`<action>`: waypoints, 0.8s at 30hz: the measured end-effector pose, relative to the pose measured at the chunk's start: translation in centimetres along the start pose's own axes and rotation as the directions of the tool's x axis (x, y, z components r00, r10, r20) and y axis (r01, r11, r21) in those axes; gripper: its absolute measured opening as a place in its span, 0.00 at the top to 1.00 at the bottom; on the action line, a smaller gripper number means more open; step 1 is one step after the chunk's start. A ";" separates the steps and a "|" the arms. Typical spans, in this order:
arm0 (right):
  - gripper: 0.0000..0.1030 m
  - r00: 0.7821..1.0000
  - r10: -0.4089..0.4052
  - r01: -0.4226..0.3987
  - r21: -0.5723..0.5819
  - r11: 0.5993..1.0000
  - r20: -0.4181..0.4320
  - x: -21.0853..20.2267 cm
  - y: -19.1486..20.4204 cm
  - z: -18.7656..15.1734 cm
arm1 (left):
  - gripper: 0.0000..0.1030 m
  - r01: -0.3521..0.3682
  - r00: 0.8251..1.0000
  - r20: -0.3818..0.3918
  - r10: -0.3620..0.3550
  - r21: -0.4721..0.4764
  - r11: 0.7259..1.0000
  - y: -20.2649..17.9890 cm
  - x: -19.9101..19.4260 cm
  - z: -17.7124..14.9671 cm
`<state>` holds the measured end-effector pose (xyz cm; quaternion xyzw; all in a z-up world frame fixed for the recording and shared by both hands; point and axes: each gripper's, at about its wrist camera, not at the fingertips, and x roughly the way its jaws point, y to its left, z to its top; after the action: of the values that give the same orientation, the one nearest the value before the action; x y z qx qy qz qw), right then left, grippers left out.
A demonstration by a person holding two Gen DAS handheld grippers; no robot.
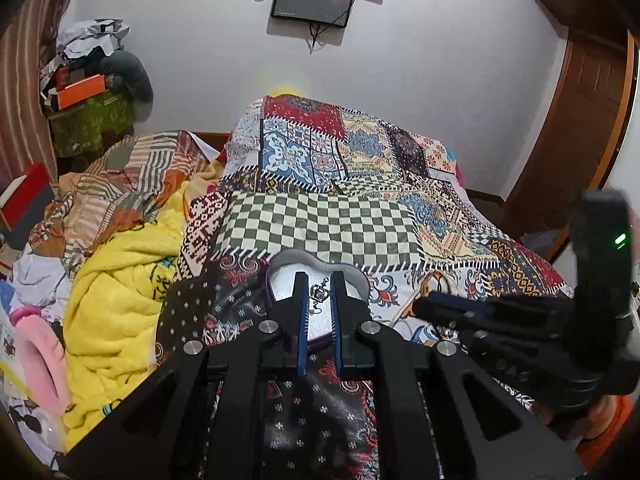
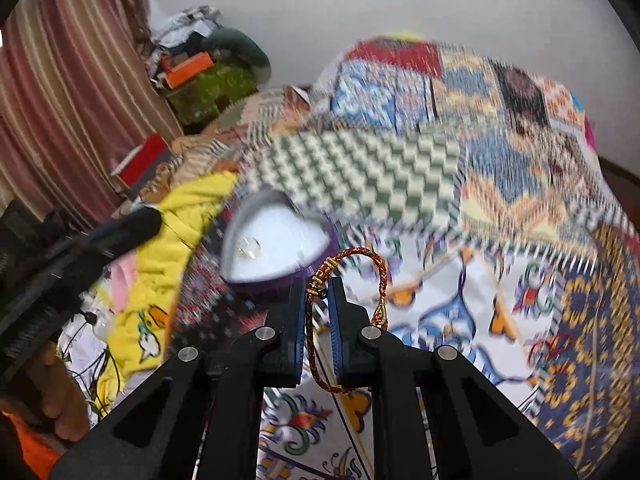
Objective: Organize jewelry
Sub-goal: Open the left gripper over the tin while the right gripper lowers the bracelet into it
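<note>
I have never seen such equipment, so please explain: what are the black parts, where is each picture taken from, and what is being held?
There is no robot here. A person holds one hand-held gripper in each hand, and a camera on each looks forward along its two fingers.

In the left camera's picture, the left hand-held gripper holds a small silver pendant above a heart-shaped box that lies open on the patchwork bedspread.

In the blurred right picture, the right hand-held gripper holds a red-gold braided bracelet near the same box.
</note>
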<state>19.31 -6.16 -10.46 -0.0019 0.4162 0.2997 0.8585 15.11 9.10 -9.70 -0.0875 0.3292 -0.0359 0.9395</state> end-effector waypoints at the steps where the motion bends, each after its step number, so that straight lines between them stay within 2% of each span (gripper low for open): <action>1: 0.91 1.000 0.004 -0.004 -0.007 1.000 0.009 -0.1 0.2 0.3 | 0.92 0.001 1.000 0.002 -0.001 0.001 1.000 0.0 0.1 0.2; 10: 0.90 0.999 0.041 -0.039 -0.056 0.998 0.027 1.1 1.7 2.6 | 0.92 -0.006 1.000 0.007 0.005 0.021 1.000 0.4 1.0 1.7; 18: 0.91 0.997 0.058 -0.062 -0.101 0.993 -0.049 4.6 2.3 2.8 | 0.92 0.003 1.000 -0.005 -0.002 0.036 0.999 0.8 2.4 2.9; 24: 0.90 0.993 0.077 -0.087 -0.106 0.991 -0.094 6.8 2.3 2.8 | 0.92 0.006 0.999 -0.042 -0.004 0.043 0.999 1.0 4.5 3.2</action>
<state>23.28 -0.08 -12.91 -0.0455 0.4367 0.3569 0.8245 20.63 9.97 -10.13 -0.0672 0.3478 -0.0474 0.9340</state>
